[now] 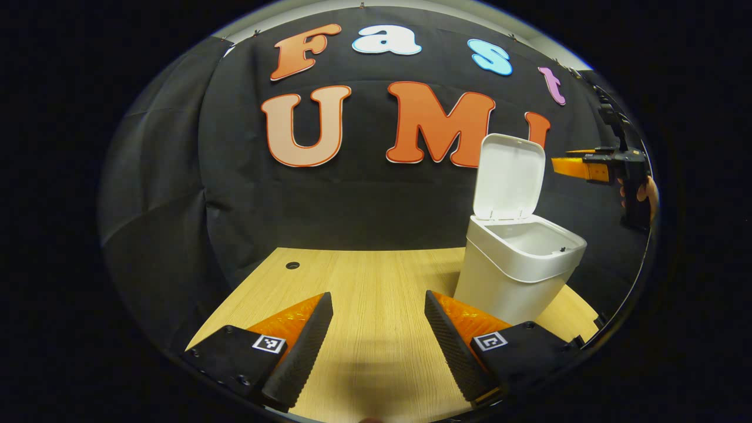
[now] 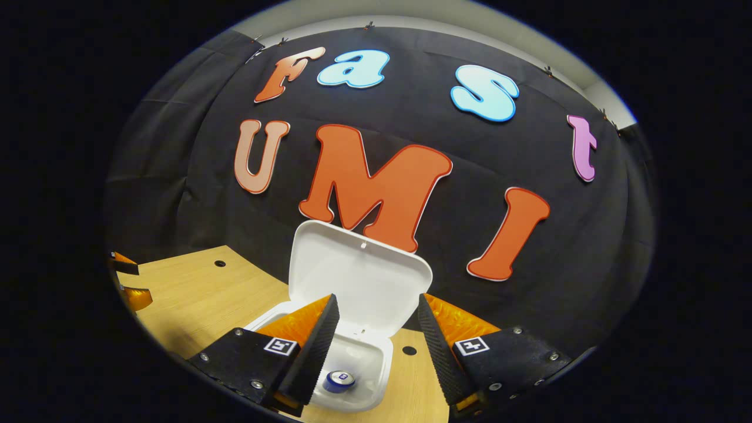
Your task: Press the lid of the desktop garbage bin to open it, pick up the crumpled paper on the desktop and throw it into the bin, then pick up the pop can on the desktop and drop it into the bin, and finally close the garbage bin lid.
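Both my tongs are spread and carry nothing. Right gripper [image 2: 376,343] hangs over the open bin [image 2: 352,367], pop can [image 2: 339,380] inside, directly below my fingers. Lid [image 2: 358,276] stands upright ahead; I'd judge closing is due: push its top edge down evenly. Left gripper [image 1: 379,343] idles beside the bin.

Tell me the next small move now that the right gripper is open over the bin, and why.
Probably bring the right gripper behind the raised lid and tip it forward to close. The pop can already lies inside the bin, the right gripper's fingers stand apart holding nothing, and the lid stands upright and open. The left gripper is open over bare table.
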{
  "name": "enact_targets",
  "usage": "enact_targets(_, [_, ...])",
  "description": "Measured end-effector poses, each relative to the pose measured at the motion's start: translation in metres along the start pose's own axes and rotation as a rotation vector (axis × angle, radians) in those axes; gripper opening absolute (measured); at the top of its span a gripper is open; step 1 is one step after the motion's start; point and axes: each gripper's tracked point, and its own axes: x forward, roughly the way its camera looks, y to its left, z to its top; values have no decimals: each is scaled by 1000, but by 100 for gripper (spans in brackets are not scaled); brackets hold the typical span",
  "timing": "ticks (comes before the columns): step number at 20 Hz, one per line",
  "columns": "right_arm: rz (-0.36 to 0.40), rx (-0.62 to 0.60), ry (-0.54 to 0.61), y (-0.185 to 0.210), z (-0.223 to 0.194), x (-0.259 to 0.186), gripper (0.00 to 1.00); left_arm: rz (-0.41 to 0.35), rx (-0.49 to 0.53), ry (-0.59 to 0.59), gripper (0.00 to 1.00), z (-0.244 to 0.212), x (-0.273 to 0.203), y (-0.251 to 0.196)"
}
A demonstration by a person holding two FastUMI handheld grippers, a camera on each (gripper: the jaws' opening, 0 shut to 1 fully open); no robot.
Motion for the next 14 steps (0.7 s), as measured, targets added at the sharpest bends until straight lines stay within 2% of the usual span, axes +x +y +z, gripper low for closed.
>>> enact_targets(8, [12,21,-89,-1,57,56,82,100,-41,10,100,-2,5,37])
enact_targets(13, [12,41,-51,5,58,88,82,164,-53,2,100,4,5,61])
enact_targets(14, [12,46,-38,7,55,91,82,172,-59,3,96,5,5,67])
